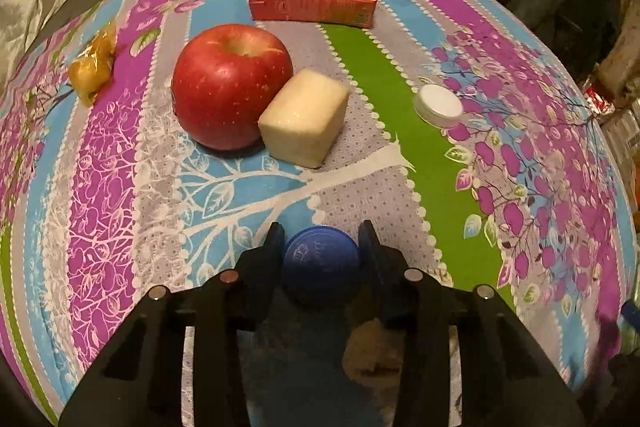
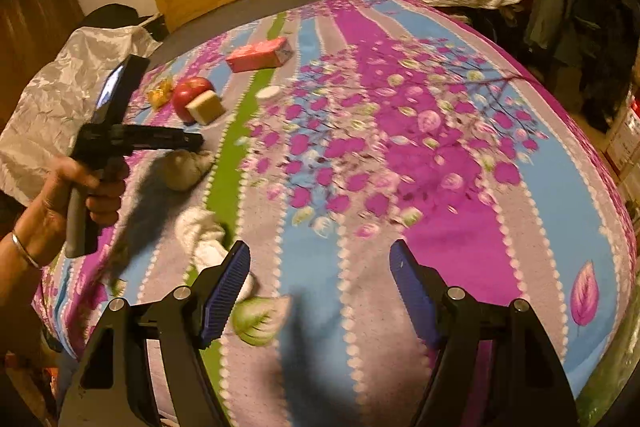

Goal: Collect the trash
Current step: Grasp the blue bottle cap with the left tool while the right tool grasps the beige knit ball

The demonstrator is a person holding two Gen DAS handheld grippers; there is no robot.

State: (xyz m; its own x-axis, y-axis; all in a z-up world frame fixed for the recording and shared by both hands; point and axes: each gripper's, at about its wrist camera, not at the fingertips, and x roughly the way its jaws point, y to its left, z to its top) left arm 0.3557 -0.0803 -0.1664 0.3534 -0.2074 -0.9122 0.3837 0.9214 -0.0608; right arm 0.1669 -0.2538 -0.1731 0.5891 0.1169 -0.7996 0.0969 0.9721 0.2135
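Left gripper (image 1: 322, 247) closes around blue cap (image 1: 321, 259).
Pads flank the cap on the patterned cloth (image 1: 420, 163), seemingly touching; right gripper (image 2: 320, 283) stands wide and empty, presumably waiting.

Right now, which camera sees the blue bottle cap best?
The left wrist view: the blue cap sits close and sharp between the left gripper fingers. The right wrist view doesn't show it; the gripper hides that spot.

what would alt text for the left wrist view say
The left gripper brackets a blue bottle cap on a floral tablecloth. Beyond lie a red apple touching a pale block, a white cap and a pink carton.
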